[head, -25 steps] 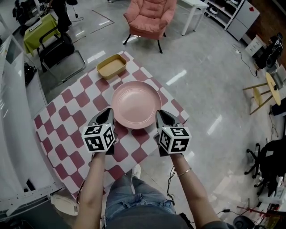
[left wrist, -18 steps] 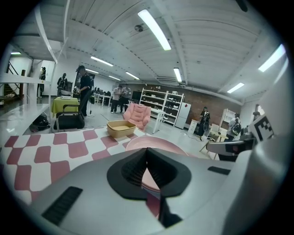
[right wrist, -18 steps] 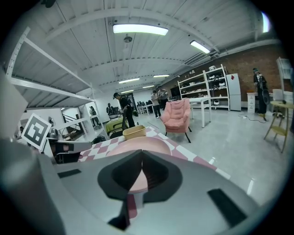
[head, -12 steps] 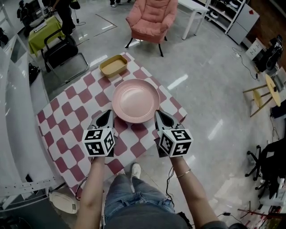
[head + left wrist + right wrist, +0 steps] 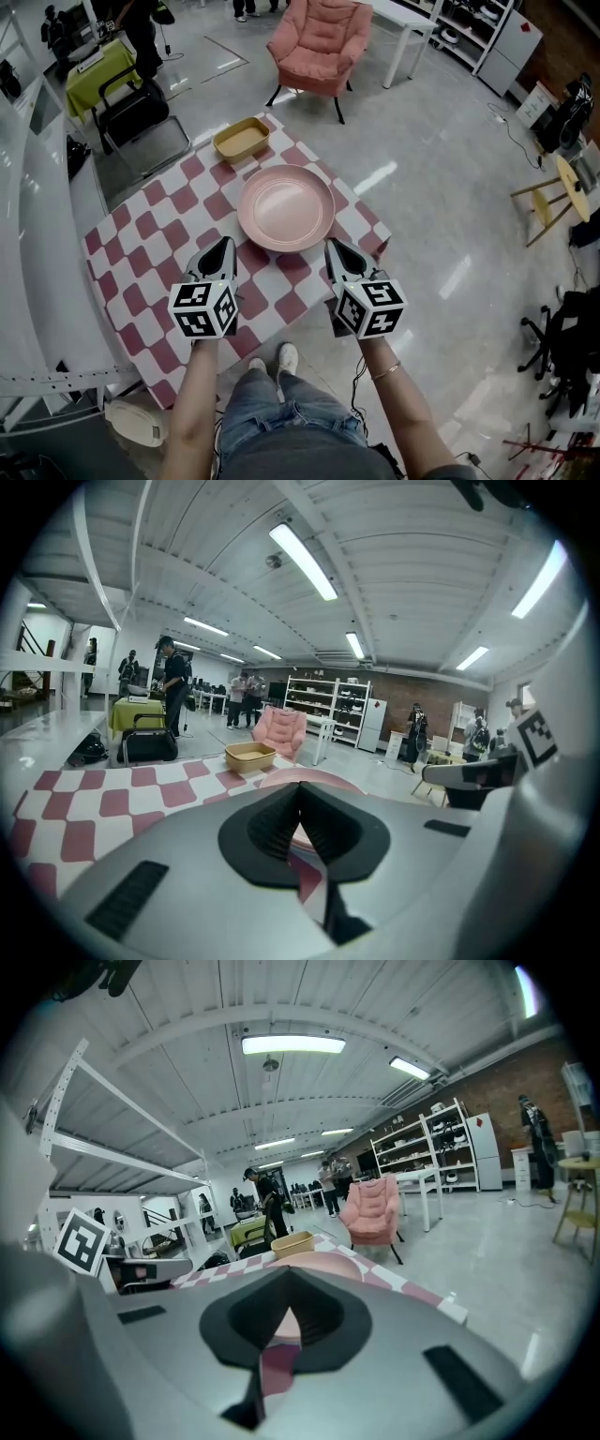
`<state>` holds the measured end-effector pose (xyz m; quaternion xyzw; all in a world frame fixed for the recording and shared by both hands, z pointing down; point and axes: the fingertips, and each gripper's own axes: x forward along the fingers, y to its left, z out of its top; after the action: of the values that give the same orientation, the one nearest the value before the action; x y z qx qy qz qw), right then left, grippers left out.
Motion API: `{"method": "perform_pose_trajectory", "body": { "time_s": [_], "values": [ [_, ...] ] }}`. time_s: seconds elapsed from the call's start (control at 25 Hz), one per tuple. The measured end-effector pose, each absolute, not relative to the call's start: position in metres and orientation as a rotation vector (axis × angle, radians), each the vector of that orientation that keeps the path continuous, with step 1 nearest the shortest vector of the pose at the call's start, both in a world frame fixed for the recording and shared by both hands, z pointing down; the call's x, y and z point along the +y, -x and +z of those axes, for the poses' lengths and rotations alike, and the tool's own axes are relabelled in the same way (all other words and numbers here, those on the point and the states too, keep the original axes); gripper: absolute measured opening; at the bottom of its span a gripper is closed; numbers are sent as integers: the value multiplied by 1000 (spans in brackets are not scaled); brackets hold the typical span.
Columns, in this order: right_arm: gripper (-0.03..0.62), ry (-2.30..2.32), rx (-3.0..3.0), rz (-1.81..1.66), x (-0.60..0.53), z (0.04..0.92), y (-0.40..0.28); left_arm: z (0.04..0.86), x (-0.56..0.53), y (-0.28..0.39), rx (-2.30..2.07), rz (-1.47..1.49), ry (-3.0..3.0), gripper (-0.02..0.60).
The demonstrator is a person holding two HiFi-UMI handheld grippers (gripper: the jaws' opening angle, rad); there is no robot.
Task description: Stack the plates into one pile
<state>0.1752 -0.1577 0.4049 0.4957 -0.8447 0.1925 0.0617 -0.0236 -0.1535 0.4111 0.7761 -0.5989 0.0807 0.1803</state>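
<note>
Both grippers drawn back toward the person, clear of the pink plate (image 5: 286,208). Left gripper (image 5: 223,247): jaws together, empty. Right gripper (image 5: 336,251): same. Plate: centre of checked table (image 5: 141,253). Yellow dish (image 5: 241,139): far corner, unstacked. Risk: a careless return sweep likely shoves the plate tableside.

Shelves (image 5: 323,705) are lining a brick wall (image 5: 422,691) and strip lights (image 5: 302,562) are glowing over people (image 5: 173,679) standing about: a lab hall.

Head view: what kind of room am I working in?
Likely an open lab or workshop hall, not a home: storage shelves against a brick wall, ceiling strip lights, and a wide polished floor around the checkered table.
</note>
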Motion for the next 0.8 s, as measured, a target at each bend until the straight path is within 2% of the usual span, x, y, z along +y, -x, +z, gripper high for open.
{"method": "perform_pose_trajectory", "body": {
  "time_s": [0.8],
  "values": [
    [8,-1615,-2560,446,-117,379,-165,395,-115,32,-1657,196,-2293,15]
  ]
}}
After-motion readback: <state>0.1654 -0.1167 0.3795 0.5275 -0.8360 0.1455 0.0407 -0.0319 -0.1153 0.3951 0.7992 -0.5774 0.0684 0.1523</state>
